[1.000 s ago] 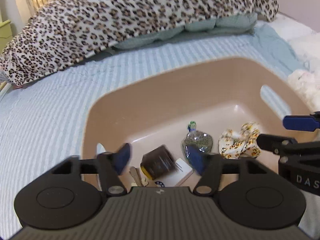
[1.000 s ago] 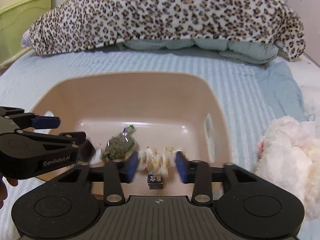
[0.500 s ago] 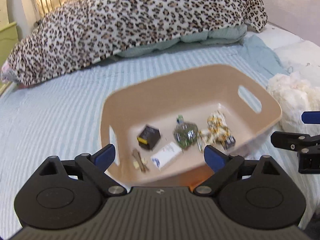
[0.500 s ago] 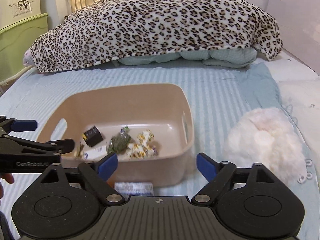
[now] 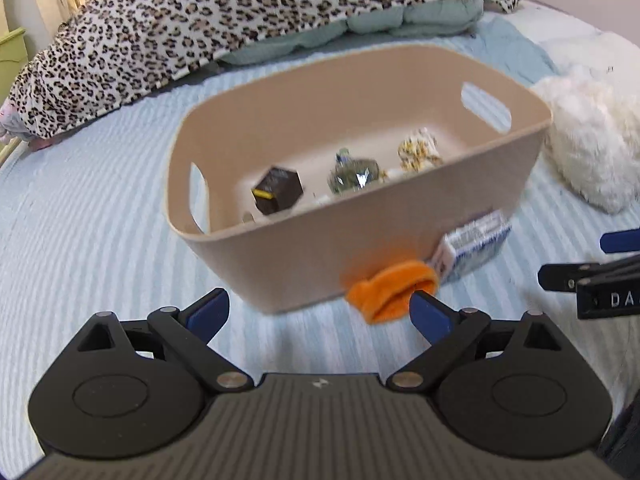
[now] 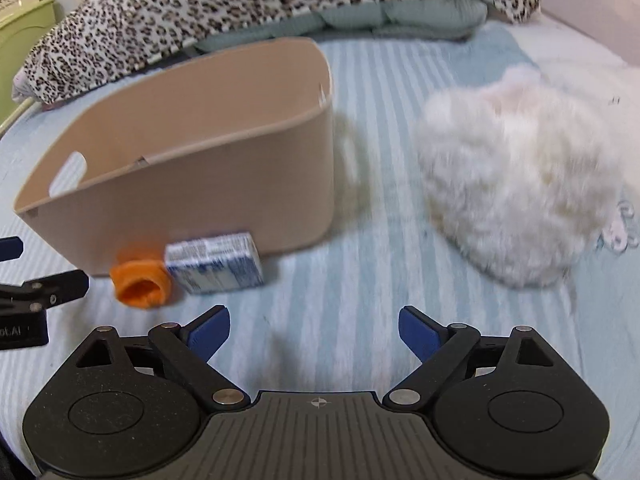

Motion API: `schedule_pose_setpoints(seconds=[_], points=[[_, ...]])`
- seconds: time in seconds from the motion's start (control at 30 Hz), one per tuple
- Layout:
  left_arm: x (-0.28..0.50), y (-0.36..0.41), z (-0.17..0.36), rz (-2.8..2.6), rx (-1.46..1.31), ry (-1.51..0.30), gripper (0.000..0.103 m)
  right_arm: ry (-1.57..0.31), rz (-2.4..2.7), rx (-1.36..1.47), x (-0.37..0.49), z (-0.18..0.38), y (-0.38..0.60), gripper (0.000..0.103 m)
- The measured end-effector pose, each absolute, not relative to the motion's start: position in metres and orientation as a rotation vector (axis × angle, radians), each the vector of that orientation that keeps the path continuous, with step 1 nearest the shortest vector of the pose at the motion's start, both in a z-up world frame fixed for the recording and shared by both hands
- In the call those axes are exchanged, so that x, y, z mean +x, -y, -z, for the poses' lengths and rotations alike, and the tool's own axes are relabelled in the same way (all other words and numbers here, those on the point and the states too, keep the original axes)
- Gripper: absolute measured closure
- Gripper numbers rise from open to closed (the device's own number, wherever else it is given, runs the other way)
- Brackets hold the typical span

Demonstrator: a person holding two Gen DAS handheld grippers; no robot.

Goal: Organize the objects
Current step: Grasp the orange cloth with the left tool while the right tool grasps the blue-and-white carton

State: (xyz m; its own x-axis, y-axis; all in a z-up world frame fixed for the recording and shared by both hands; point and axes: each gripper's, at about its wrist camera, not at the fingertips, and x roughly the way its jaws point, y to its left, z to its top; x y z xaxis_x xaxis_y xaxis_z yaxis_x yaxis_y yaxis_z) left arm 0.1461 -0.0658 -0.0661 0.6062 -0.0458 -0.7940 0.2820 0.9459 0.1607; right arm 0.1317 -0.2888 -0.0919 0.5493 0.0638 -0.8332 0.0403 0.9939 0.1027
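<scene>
A beige bin (image 5: 400,236) stands on the striped bed, also in the right wrist view (image 6: 224,184). Inside it lie a black box (image 5: 278,190), a dark green pouch (image 5: 354,172) and a yellow patterned cloth (image 5: 418,152). In front of the bin lie an orange cloth roll (image 5: 390,290) (image 6: 140,282) and a blue-and-white carton (image 5: 474,242) (image 6: 214,262). My left gripper (image 5: 318,314) is open and empty, just before the orange roll. My right gripper (image 6: 314,330) is open and empty over bare bedding, right of the carton.
A white fluffy plush (image 6: 516,184) lies right of the bin, also in the left wrist view (image 5: 592,136). A leopard-print blanket (image 5: 240,12) over green pillows (image 6: 400,16) lines the back. A green cabinet (image 6: 24,24) stands at the far left.
Both grippers opened wide and pulled back out of the bin. They now sit low in front of it, with the orange roll and carton in view.
</scene>
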Motion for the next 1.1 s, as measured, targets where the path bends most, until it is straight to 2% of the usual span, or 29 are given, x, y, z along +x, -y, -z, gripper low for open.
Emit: schedule_pose_setpoints(seconds=[0.4, 0.77, 0.83, 0.9, 0.97, 1.1], points=[[0.162, 0.074, 0.109, 0.22, 0.225, -0.952, 0.006, -1.031, -0.059, 0.09, 0.143, 0.109, 0.279, 0.01], [0.184, 0.069, 0.125, 0.189, 0.009, -0.98, 0.009, -1.052, -0.079, 0.077, 0.156, 0.122, 0.269, 0.01], [0.183, 0.066, 0.125, 0.195, -0.013, -0.962, 0.017, -1.049, -0.083, 0.082, 0.157, 0.123, 0.268, 0.01], [0.181, 0.064, 0.124, 0.2, -0.013, -0.948, 0.033, -1.046, -0.087, 0.081, 0.158, 0.123, 0.266, 0.01], [0.179, 0.064, 0.122, 0.213, -0.001, -0.944, 0.042, -1.041, -0.095, 0.083, 0.16, 0.124, 0.265, 0.01], [0.178, 0.062, 0.116, 0.239, 0.025, -0.952, 0.078, -1.034, -0.116, 0.096, 0.163, 0.125, 0.259, 0.01]])
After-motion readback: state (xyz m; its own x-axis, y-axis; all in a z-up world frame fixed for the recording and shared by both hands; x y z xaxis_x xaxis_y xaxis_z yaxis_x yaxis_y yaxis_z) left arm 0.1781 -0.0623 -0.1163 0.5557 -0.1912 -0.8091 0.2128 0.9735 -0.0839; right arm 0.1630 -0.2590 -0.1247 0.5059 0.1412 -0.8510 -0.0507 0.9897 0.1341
